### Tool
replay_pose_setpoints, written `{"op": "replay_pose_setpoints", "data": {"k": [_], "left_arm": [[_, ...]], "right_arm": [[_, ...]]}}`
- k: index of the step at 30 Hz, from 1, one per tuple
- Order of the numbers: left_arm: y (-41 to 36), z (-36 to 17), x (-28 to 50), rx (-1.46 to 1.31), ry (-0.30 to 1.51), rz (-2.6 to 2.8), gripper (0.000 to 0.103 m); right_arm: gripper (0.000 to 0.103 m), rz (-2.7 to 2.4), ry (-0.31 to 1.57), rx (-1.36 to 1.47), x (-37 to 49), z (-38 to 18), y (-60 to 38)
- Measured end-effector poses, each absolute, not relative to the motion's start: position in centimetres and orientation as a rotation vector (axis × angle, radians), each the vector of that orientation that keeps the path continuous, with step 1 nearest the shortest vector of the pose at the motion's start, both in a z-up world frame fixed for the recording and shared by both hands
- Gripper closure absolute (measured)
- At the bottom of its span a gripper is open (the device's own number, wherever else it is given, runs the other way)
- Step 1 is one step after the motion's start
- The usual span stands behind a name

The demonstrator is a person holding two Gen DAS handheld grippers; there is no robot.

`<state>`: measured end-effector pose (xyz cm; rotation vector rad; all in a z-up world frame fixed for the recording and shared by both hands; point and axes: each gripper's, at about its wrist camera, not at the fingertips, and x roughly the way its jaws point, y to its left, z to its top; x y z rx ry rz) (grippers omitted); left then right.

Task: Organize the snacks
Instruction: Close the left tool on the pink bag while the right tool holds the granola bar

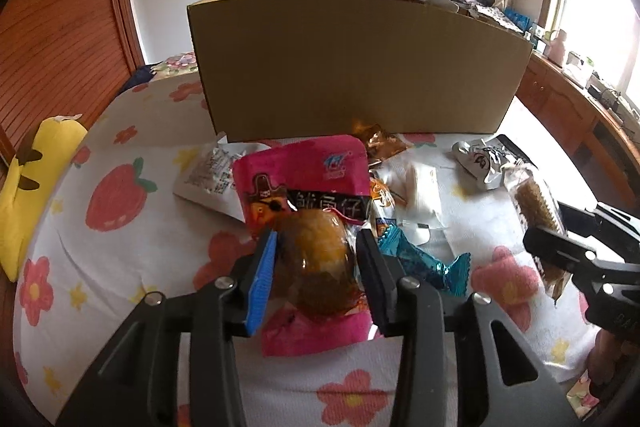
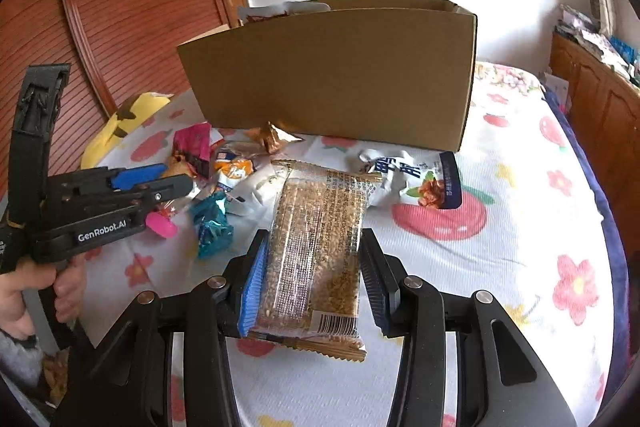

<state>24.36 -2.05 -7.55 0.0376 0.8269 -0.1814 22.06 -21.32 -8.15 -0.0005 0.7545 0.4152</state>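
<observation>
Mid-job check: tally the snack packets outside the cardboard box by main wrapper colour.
Pink: 1, pink packet
Teal: 1, teal foil candy
Bronze: 1, bronze foil packet
Clear: 1, grain bar
Orange: 1, orange packet
Mostly white: 3, printed white packet, plain white packet, white-and-navy packet
Total: 8 in view
</observation>
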Motion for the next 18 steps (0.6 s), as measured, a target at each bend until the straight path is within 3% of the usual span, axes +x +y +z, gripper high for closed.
{"op": "replay_pose_setpoints", "data": {"k": [7,18], "left_arm": [[-2.1,-8.6,24.5,0.044,0.853,-0.180,0.054],[-2.3,-8.9,24.3,0.068,0.885,-0.183,0.052]], "right_arm": [[0.059,0.411,0.747,-0.032,21.9,-8.5,-20.8],[0.059,0.412,0.753,-0.029,22.0,-8.8,-20.9]]}}
